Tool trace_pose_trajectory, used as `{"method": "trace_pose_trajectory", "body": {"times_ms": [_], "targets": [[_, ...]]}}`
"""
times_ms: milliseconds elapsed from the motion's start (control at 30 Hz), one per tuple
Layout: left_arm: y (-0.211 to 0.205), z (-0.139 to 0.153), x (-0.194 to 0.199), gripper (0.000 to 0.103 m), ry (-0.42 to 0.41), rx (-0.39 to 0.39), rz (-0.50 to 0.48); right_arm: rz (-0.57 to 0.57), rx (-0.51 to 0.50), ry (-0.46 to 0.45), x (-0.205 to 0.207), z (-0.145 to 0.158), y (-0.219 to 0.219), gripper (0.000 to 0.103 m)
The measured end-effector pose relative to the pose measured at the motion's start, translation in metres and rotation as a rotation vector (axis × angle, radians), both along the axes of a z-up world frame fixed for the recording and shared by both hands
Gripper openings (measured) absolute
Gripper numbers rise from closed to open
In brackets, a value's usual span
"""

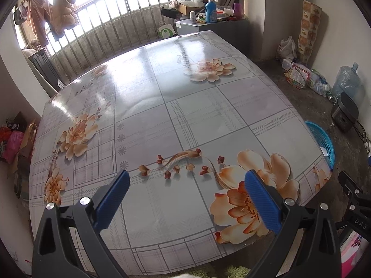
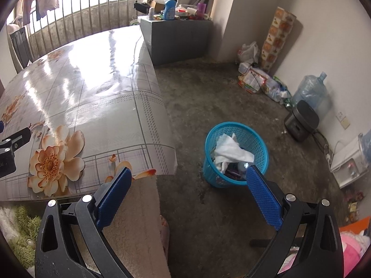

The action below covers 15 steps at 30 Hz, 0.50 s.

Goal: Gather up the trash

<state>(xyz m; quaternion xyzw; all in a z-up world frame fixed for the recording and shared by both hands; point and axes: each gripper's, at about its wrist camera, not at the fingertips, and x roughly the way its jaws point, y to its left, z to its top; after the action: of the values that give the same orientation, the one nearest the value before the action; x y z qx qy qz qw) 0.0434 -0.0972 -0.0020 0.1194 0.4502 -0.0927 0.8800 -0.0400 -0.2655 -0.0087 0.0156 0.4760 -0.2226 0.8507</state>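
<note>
1. The left tool (image 1: 185,185) gapes wide and empty above the bench (image 1: 162,88) near its front edge.
2. The right tool (image 2: 189,180) also gapes wide, holding nothing, off the bench's right edge over the floor (image 2: 220,97).
3. One blue basket (image 2: 257,139) stands on the floor beside the bench, with crumpled white tissue (image 2: 229,149) inside.
</note>
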Motion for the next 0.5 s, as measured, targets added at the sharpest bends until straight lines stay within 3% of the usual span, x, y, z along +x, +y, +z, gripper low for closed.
{"method": "trace_pose_trajectory", "body": {"times_ms": [500], "targets": [[0.004,0.006,-0.009,0.097,-0.013,-0.014,-0.006,0.019,-0.014,-0.019,-0.003,0.011,0.006,0.095]]}}
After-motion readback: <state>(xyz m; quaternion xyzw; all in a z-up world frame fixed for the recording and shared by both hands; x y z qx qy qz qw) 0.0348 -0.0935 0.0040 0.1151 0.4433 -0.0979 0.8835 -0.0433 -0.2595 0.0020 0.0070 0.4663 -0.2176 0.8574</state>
